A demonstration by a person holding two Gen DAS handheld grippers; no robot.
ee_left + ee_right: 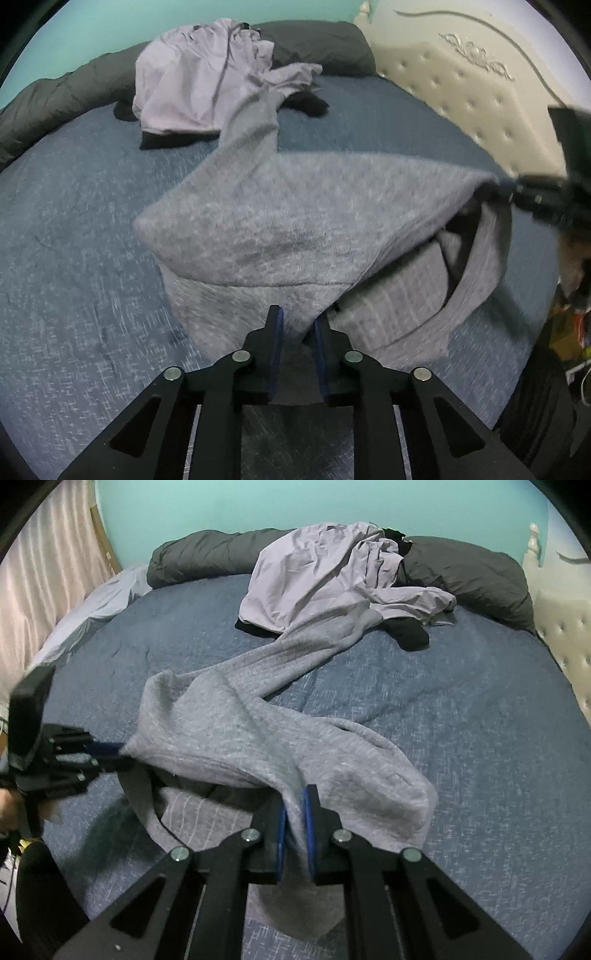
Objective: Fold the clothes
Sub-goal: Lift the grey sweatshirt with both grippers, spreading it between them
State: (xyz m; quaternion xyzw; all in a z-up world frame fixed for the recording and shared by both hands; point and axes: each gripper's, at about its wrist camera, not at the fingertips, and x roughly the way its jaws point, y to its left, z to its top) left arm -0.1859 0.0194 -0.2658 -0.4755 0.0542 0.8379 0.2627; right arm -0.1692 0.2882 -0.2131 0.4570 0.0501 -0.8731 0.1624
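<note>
Your left gripper (298, 325) and right gripper (294, 805) are each clamped nearly closed on an edge of the grey knit sweater (295, 221), holding its body raised above the blue bedspread (74, 258). 1 sleeve trails to the lavender garment (314, 576) heaped against the dark duvet (207, 554). No containers seen.

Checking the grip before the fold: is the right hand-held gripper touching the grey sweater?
Touching. The right wrist view shows the right hand-held gripper pinching a fold of the grey sweater between its blue pads.
</note>
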